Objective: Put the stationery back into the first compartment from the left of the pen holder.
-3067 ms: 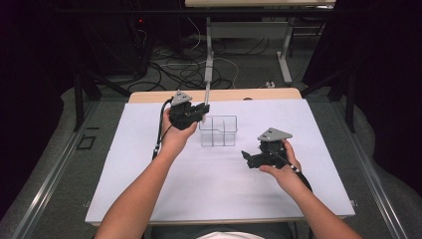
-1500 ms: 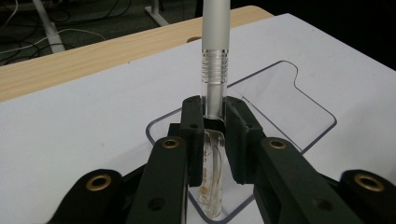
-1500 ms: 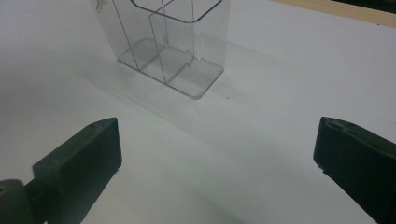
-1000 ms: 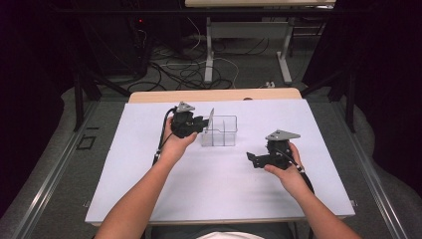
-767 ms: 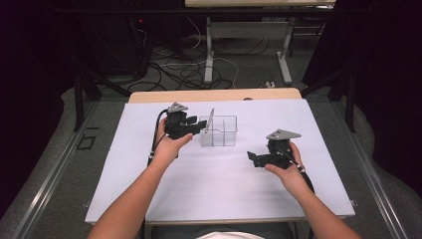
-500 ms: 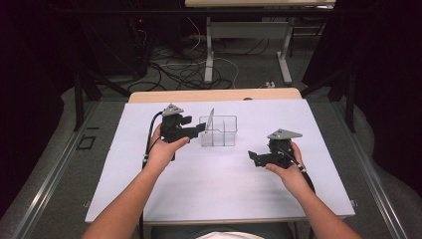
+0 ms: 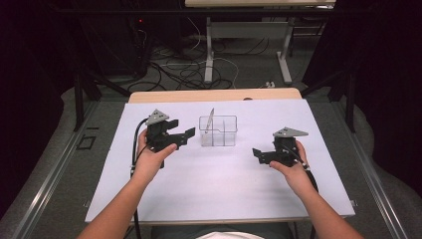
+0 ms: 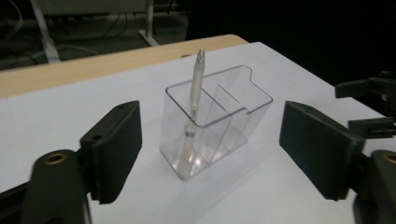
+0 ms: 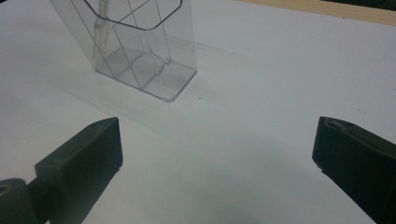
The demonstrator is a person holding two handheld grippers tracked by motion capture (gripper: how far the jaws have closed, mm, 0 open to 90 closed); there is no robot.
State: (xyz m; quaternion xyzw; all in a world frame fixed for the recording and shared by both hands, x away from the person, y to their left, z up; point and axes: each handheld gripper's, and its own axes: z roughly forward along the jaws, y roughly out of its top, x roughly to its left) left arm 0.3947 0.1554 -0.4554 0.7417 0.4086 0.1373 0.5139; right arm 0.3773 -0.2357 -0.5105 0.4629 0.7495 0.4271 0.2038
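Upright, a pen (image 8: pixel 194 100) stands in the left end compartment of a clear holder (image 7: pixel 218 131) on the white surface (image 7: pixel 219 189), tip up, leaning slightly. Left tongs (image 7: pixel 185 136) and right tongs (image 7: pixel 258 155) flank it, both spread apart, empty.

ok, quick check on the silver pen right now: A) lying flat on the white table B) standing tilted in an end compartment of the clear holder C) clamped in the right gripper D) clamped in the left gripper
B: the silver pen stands tilted in an end compartment of the clear holder, while the left gripper and right gripper both sit open and apart from it.
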